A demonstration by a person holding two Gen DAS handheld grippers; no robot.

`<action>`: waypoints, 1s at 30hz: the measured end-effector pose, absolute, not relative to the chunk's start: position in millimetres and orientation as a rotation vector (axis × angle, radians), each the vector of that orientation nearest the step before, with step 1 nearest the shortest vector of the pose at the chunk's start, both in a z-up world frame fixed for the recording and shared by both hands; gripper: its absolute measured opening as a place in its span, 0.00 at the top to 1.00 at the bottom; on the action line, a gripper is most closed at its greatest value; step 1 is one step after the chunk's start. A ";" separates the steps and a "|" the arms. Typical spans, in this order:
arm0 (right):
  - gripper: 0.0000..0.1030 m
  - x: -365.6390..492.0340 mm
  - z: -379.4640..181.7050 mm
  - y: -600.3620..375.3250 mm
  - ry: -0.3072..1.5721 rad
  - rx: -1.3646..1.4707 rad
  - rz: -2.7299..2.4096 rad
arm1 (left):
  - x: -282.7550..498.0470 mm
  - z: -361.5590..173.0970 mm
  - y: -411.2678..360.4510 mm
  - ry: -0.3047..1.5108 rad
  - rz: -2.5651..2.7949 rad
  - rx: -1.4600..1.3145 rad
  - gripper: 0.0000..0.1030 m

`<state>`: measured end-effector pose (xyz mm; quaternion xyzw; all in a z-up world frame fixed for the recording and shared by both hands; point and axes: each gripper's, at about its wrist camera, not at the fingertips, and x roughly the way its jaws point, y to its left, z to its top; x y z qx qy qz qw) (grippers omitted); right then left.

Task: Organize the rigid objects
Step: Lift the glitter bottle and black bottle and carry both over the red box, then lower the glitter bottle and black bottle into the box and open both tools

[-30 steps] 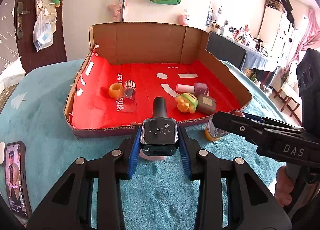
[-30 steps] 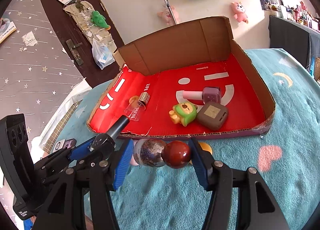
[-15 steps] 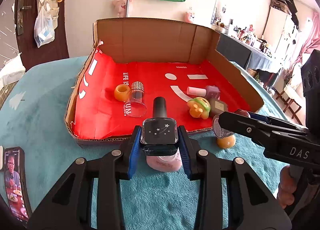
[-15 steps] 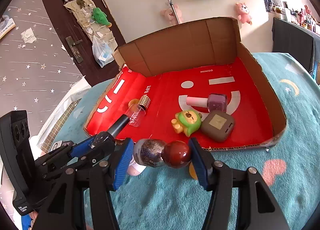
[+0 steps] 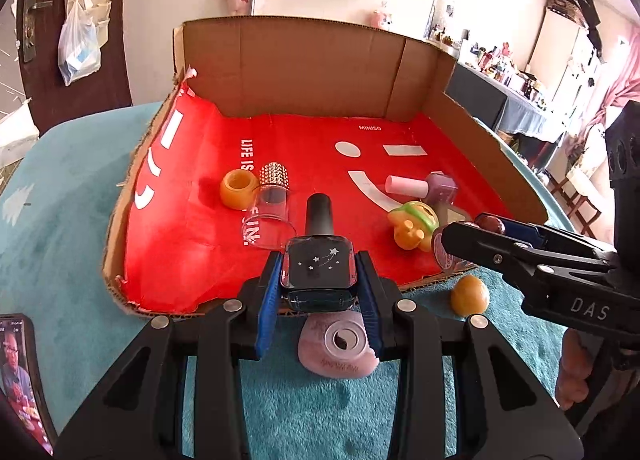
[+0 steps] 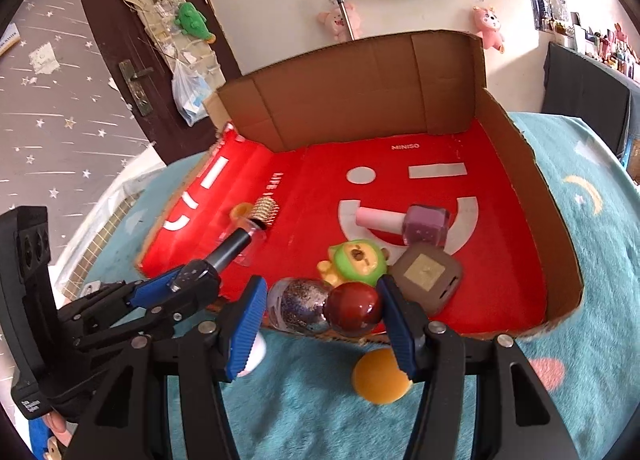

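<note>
The left claw (image 5: 319, 292) grips a dark bottle (image 5: 319, 270), cap pointing into the box (image 5: 304, 60); the right claw (image 6: 322, 310) grips a glitter bottle (image 6: 304, 306) sideways at the box's near edge.

Counting the things in and by the box

One cardboard box (image 5: 312, 60). Four little bottles: a dark one (image 5: 319, 264), a glittery one (image 6: 320, 306), a purple one (image 6: 404, 222) and a clear one (image 5: 272, 204). One green toy (image 6: 356, 260). One brown square case (image 6: 426, 276). Two orange things (image 5: 238, 190) (image 6: 380, 376). One pink thing (image 5: 338, 348). One phone (image 5: 20, 376).
</note>
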<state>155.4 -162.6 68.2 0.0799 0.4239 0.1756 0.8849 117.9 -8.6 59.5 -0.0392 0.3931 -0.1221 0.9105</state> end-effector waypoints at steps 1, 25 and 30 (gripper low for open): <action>0.42 157.4 67.2 -163.2 0.889 0.160 0.359 | 119.9 58.4 -9.4 0.816 -0.253 -0.080 0.67; 0.42 182.4 43.1 -159.4 1.066 0.122 0.374 | 144.7 39.3 -4.2 0.885 -0.243 -0.077 0.67; 0.42 183.1 42.8 -152.9 1.062 0.100 0.367 | 152.9 33.2 -1.2 0.899 -0.223 -0.082 0.67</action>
